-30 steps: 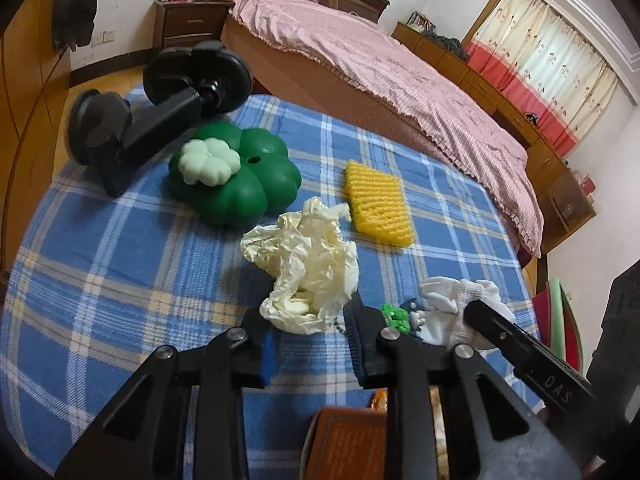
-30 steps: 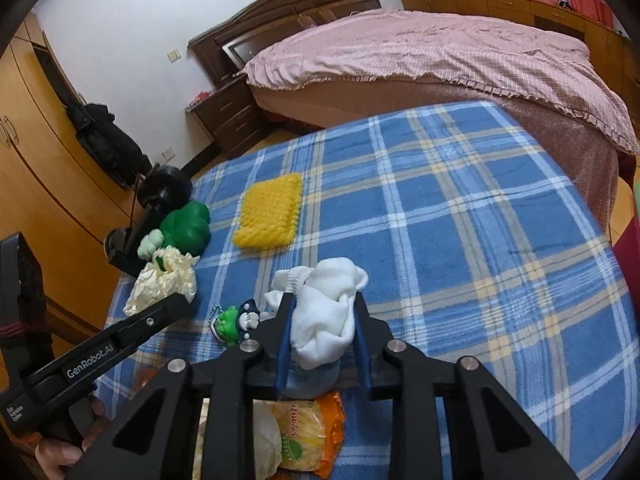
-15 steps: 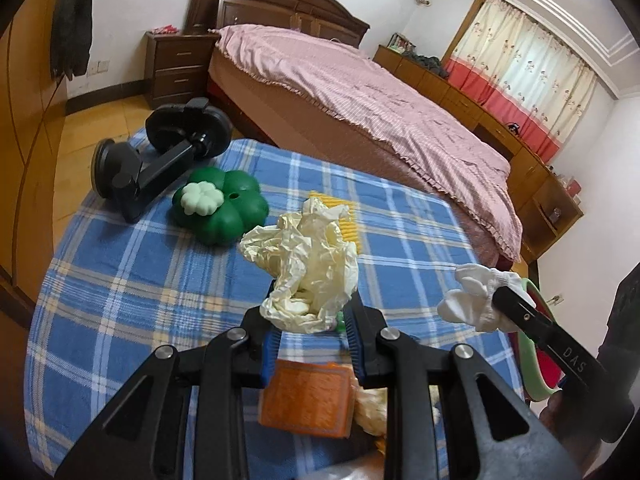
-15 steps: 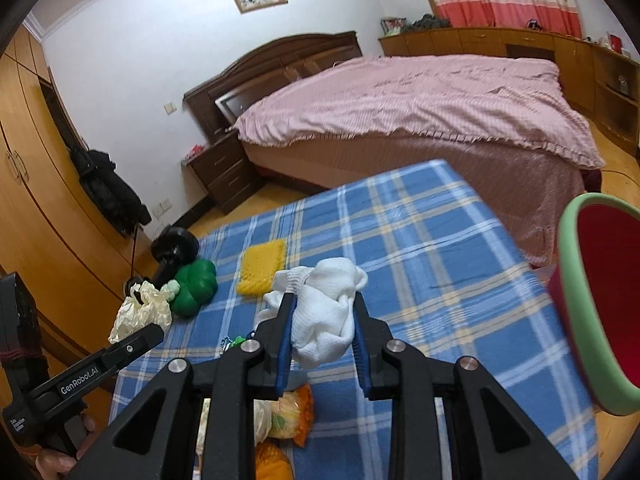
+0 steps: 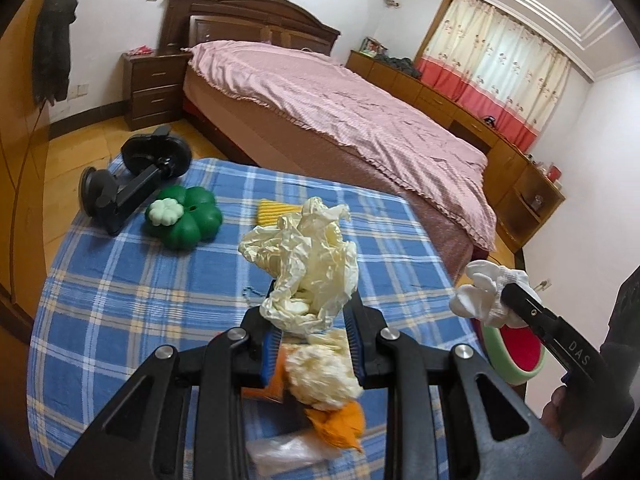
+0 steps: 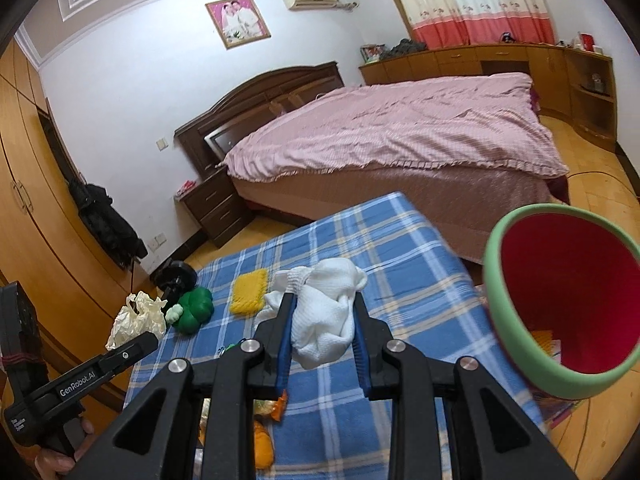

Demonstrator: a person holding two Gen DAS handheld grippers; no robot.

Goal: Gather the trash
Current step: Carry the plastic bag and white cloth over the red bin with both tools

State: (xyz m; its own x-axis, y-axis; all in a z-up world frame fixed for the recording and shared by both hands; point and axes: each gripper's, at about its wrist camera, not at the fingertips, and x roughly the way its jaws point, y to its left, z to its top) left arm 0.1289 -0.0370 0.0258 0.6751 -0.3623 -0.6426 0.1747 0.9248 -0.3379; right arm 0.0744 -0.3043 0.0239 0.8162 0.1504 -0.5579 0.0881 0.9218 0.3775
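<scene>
Clearly, the left gripper (image 5: 312, 340) is clamped on a crumpled cream wrapper (image 5: 308, 268), held above the blue plaid table (image 5: 120, 304). The right gripper (image 6: 322, 342) pinches a white cloth wad (image 6: 328, 316) near the red bin (image 6: 568, 300) beside the table.

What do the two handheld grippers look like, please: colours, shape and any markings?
Both are black. The left gripper and right gripper have angular, triangular-cutout frames, silver round bolts and blue ribbed pads on the fingers. Side lettering reads "GenRobot.AI" on the left, "DAS" on the right.
</scene>
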